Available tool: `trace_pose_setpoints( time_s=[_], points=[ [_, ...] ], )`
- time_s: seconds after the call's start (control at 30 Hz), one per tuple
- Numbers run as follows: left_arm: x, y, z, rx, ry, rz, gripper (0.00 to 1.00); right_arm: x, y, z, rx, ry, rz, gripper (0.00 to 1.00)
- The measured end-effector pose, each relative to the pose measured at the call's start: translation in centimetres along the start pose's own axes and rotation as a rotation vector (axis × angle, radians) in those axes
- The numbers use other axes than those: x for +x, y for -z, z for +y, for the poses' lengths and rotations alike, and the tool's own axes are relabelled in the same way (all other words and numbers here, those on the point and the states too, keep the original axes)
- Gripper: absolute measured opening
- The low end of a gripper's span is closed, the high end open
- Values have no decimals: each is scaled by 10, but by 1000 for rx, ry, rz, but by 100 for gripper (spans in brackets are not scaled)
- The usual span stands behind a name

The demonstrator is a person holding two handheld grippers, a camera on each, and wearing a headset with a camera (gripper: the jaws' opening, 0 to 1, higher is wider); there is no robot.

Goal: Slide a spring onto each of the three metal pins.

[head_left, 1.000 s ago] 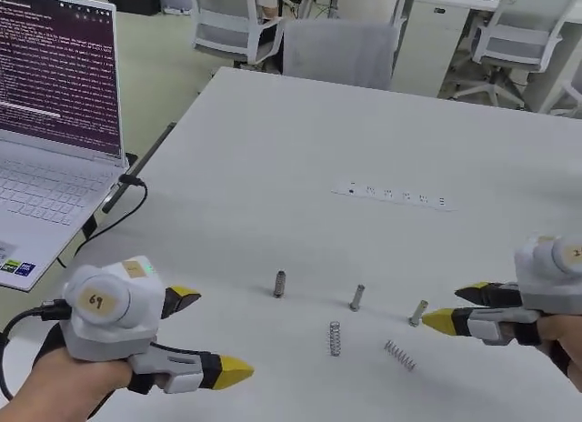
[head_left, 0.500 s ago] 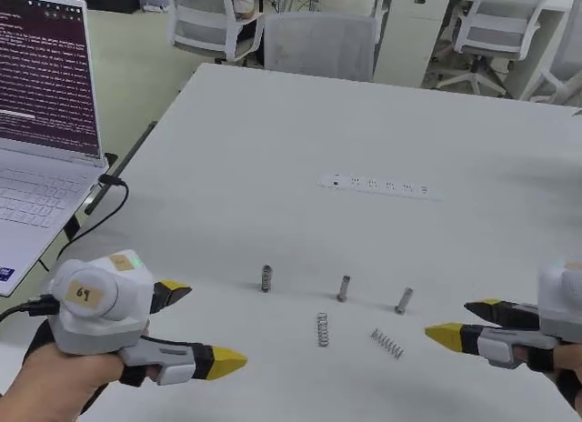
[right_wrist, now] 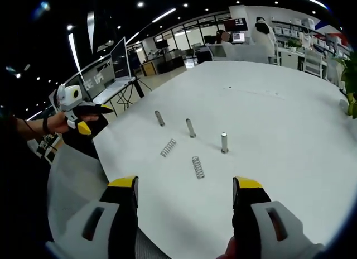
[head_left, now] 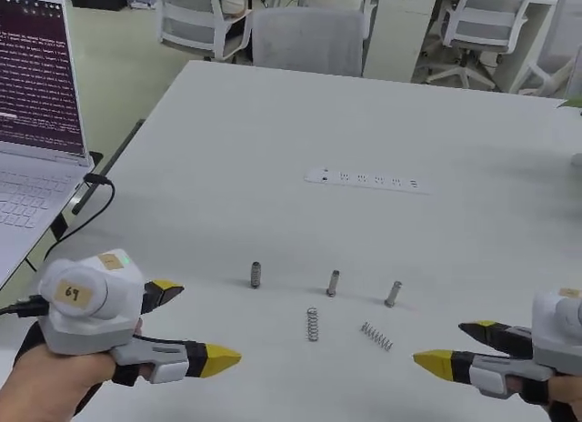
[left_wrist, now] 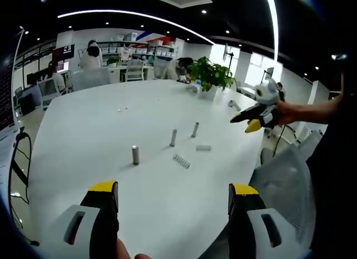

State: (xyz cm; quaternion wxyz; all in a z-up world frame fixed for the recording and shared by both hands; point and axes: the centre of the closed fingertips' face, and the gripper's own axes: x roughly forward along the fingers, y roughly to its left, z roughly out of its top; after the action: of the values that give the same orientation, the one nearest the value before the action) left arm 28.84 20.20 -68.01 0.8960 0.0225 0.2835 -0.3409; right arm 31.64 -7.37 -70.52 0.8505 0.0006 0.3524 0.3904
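Note:
Three short metal pins stand in a row on the white table (head_left: pixel 273 131). The left pin (head_left: pixel 255 275) looks ribbed, as if a spring sits on it; the middle pin (head_left: pixel 333 283) and right pin (head_left: pixel 393 294) are bare. Two loose springs (head_left: pixel 312 324) (head_left: pixel 376 336) lie just in front of them. My left gripper (head_left: pixel 195 322) is open at the near left with nothing in it. At the near right, my right gripper (head_left: pixel 455 346) is open and also holds nothing. The pins (right_wrist: pixel 191 128) and springs (right_wrist: pixel 197 167) lie ahead of the right gripper's jaws, and in the left gripper view the springs (left_wrist: pixel 181 161) lie beyond that gripper.
An open laptop (head_left: pixel 27 122) stands at the left table edge, with a black cable (head_left: pixel 91 199) trailing from it. A white power strip (head_left: pixel 368 180) lies beyond the pins. Office chairs (head_left: pixel 305 40) stand at the far edge. A potted plant (left_wrist: pixel 209 75) sits on the table's far side.
My right gripper has drawn back from beside the right pin toward the near edge. The head camera has shifted, and the left gripper stays in about the same place.

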Motion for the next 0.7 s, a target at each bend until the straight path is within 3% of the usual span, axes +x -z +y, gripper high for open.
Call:
trace_pose_setpoints(
  time_s=[0.27, 0.7],
  points=[
    [4, 3, -4, -6, 3, 1, 78, -2, 12, 9, -5, -14, 11, 72],
    [4, -4, -7, -8, 7, -13, 78, -4, 6, 16, -54, -38, 8, 79]
  ],
)
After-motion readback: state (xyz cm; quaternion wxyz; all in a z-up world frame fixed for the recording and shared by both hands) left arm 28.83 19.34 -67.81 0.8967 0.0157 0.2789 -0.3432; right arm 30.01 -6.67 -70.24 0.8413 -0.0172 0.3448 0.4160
